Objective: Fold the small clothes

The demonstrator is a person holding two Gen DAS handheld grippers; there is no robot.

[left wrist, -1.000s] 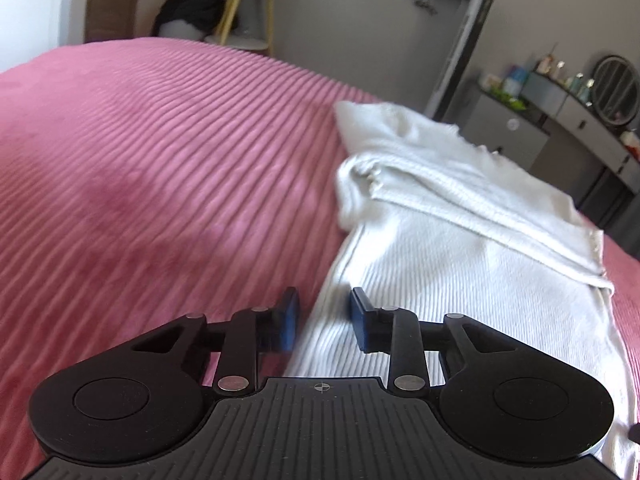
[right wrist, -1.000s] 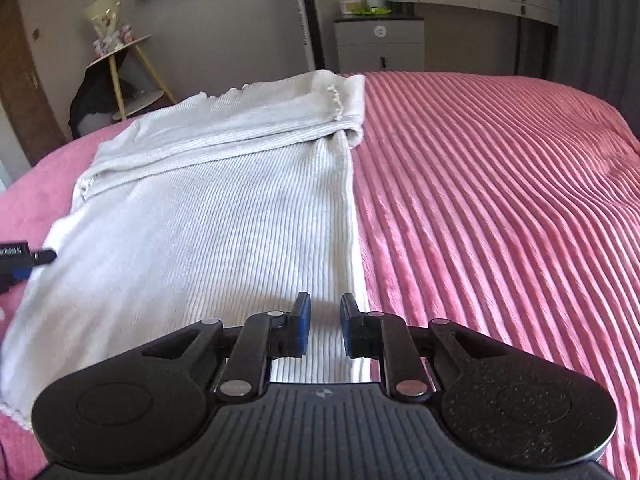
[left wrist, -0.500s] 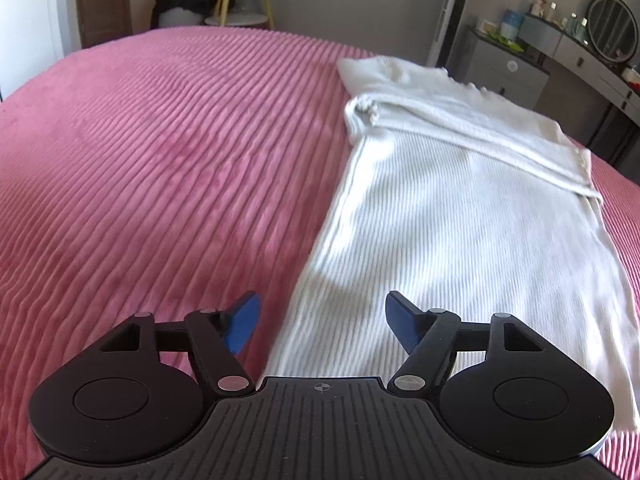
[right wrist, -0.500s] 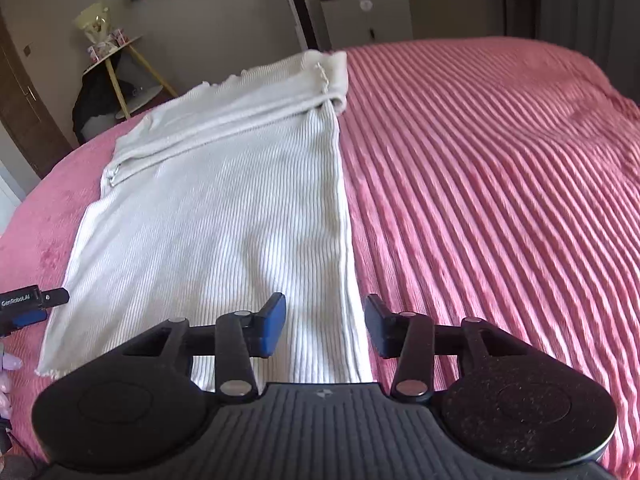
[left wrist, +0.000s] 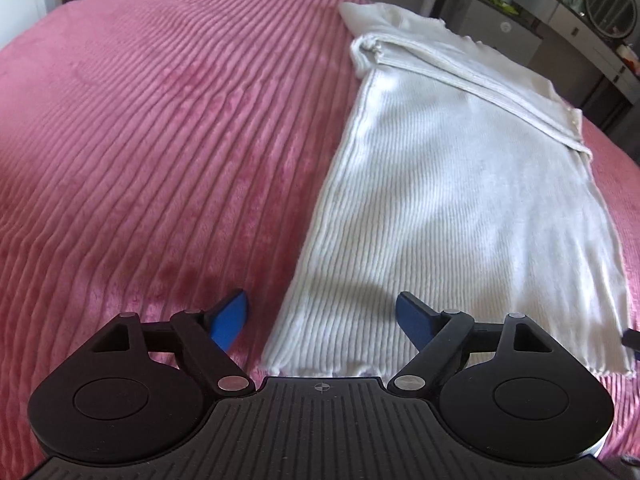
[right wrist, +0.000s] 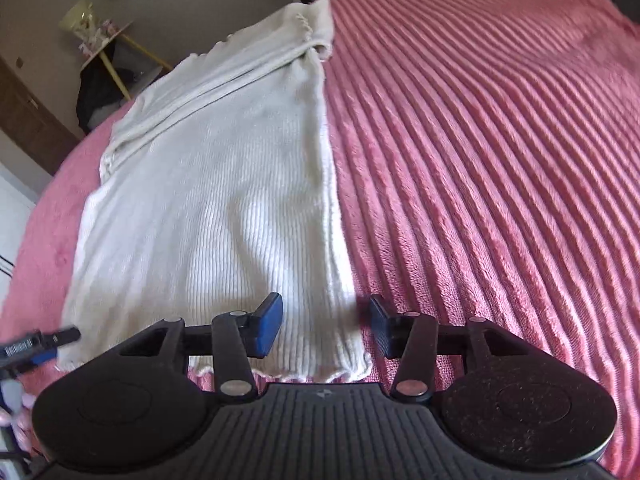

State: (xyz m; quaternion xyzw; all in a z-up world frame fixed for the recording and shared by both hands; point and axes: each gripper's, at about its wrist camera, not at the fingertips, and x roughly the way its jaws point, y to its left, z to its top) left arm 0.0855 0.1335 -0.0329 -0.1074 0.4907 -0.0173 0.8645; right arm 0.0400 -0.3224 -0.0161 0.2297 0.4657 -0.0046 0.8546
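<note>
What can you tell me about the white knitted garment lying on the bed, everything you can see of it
The white garment is a ribbed knit, lying flat and lengthwise on the pink ribbed bedspread. Its far end is folded over into a layered band, with a bunched corner. The near hem is slightly wavy. The left gripper and right gripper, both open, sit at its two near corners, not gripping it.

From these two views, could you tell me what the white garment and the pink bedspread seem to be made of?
The white garment looks like soft ribbed knit, probably cotton or a blend: fine lengthwise ribs, matte. The pink bedspread looks like plush corded fleece: wide raised ribs with a slight sheen.
</note>
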